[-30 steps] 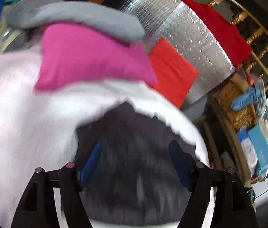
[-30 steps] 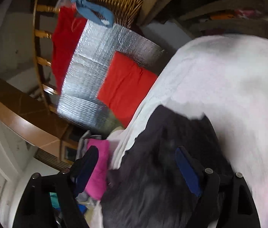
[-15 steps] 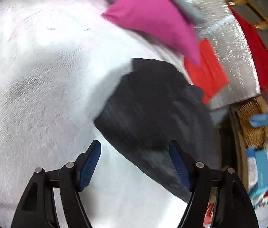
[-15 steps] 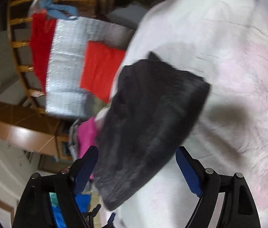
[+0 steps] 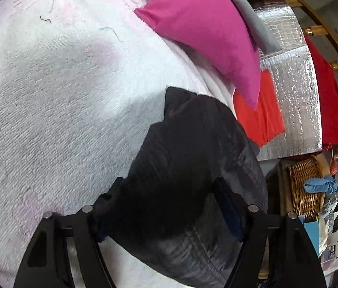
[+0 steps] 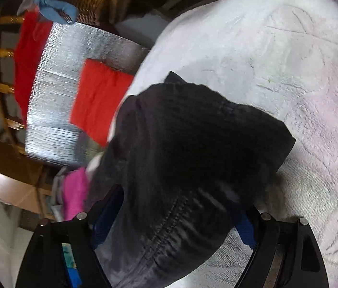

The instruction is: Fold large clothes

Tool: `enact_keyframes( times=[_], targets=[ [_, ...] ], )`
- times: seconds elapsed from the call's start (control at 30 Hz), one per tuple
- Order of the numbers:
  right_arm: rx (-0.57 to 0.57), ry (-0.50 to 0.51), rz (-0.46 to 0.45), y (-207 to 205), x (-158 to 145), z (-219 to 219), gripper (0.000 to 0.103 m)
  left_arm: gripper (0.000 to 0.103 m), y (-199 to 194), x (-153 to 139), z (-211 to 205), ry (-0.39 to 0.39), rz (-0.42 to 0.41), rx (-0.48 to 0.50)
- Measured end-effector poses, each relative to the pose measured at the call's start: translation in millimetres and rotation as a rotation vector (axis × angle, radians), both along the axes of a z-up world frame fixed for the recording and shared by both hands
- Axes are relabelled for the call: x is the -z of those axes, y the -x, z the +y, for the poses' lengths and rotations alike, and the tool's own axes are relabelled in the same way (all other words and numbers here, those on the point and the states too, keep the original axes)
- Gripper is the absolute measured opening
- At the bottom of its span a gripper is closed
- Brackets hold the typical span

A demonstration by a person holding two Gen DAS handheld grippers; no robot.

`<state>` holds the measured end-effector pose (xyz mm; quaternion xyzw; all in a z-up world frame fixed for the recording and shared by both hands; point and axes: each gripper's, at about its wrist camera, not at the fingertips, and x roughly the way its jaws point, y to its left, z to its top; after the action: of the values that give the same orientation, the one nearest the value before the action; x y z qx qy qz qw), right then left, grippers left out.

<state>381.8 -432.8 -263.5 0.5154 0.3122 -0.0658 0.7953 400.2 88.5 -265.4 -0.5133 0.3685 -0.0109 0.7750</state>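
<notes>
A black folded garment (image 5: pixel 188 148) lies on a white and pale pink towel-covered surface (image 5: pixel 61 96), near its edge. My left gripper (image 5: pixel 169 182) is low over the garment's near end. Its jaws are closing with the cloth bunched between them, hiding the left pad. In the right wrist view the same black garment (image 6: pixel 192 132) rests on the towel (image 6: pixel 288 60). My right gripper (image 6: pixel 171 192) straddles its near end with the jaws wide apart. The cloth covers most of both blue pads, and I see no pinch on it.
A magenta cloth (image 5: pixel 204 31) under a grey garment (image 5: pixel 252 16) sits at the towel's far edge. Beyond the edge are an orange-red cloth (image 5: pixel 260 115) on silver foil (image 5: pixel 291 84), a red cloth (image 5: pixel 327 96) on a wooden railing, and a wicker basket (image 5: pixel 305 187).
Both grippers have dropped toward the black garment, which now fills the space between their fingers. The left view has rolled, and the magenta cloth has swung to the upper right.
</notes>
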Motion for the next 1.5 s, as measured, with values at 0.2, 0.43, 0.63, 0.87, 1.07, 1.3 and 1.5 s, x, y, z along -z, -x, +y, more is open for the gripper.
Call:
enact_keyframes(
  times=[0.2, 0.43, 0.63, 0.87, 1.07, 1.3, 1.5],
  targets=[
    [-0.031, 0.162, 0.011, -4.1, -16.2, 8.7, 0.043, 0.037, -10.7, -9.4, -5.2, -0.105, -0.053, 0.05],
    [-0.087, 0.266, -0.016, 17.3, -35.0, 16.2, 0.035, 0.029, 6.6, -32.0, -9.3, -0.159, -0.092, 0.074],
    [-0.144, 0.276, 0.0, 62.4, -41.5, 15.4, 0.034, 0.029, 46.7, -48.7, -5.2, -0.209, -0.064, 0.1],
    [-0.192, 0.258, 0.008, 124.6, -30.2, 18.9, 0.034, 0.029, 117.1, -43.4, 5.7, -0.24, -0.02, 0.088],
    [-0.216, 0.262, 0.084, 145.4, -23.0, 23.6, 0.041, 0.055, 128.9, -21.3, 18.1, -0.227, 0.12, 0.103],
    [-0.449, 0.301, 0.178, 171.0, -60.5, 31.9, 0.072, 0.06, 167.7, -69.7, 50.4, -0.328, 0.115, 0.044],
    [-0.529, 0.381, 0.003, 136.9, -122.6, 43.8, 0.072, 0.062, 131.1, -142.5, 9.1, -0.524, -0.087, 0.077]
  ],
)
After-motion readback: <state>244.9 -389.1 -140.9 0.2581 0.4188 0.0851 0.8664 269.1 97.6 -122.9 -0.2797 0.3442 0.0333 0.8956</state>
